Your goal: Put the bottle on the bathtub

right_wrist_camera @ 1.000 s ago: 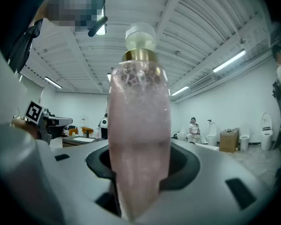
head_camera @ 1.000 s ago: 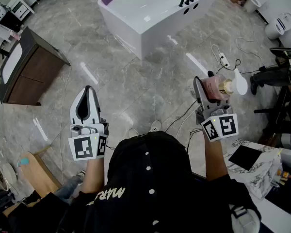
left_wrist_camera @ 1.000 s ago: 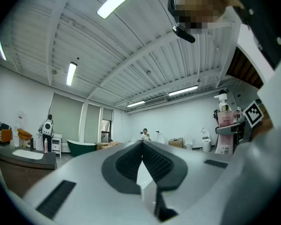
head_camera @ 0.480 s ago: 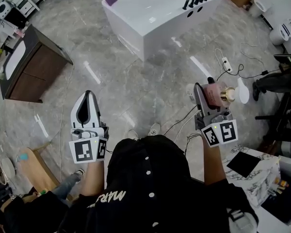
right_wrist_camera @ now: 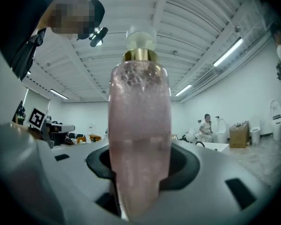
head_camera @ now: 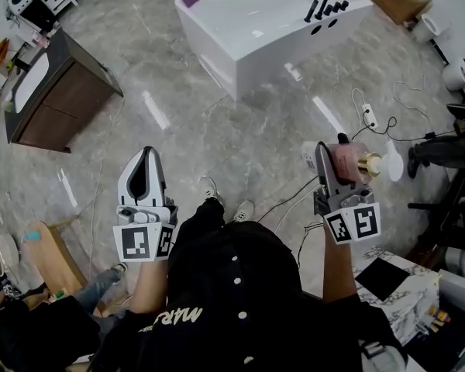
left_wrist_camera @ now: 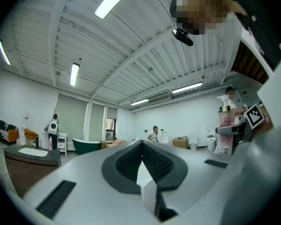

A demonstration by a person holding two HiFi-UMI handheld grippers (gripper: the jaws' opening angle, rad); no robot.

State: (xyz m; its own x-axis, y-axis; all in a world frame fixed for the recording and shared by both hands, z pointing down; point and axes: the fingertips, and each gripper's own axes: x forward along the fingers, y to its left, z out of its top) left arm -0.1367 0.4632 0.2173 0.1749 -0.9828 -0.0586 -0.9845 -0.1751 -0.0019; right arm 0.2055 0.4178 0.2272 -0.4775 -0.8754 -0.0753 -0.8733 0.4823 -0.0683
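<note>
A pink pump bottle (head_camera: 352, 163) with a gold collar and white pump head lies level between the jaws of my right gripper (head_camera: 335, 161), which is shut on it. In the right gripper view the bottle (right_wrist_camera: 139, 139) fills the middle, upright between the pads. My left gripper (head_camera: 141, 175) is shut with nothing in it; its pads meet in the left gripper view (left_wrist_camera: 141, 157). The white bathtub (head_camera: 240, 45) with a black tap stands on the marble floor, far ahead of both grippers.
A dark wooden cabinet (head_camera: 58, 99) stands at the left. Cables and a power strip (head_camera: 366, 115) lie on the floor right of the tub. A table with a marbled cloth (head_camera: 403, 285) is at the lower right. White fixtures (head_camera: 457, 72) stand at the far right.
Both grippers and the view have moved toward the bathtub; the tub and cabinet sit lower in the head view. The bottle stays in the right gripper. The left gripper stays shut.
</note>
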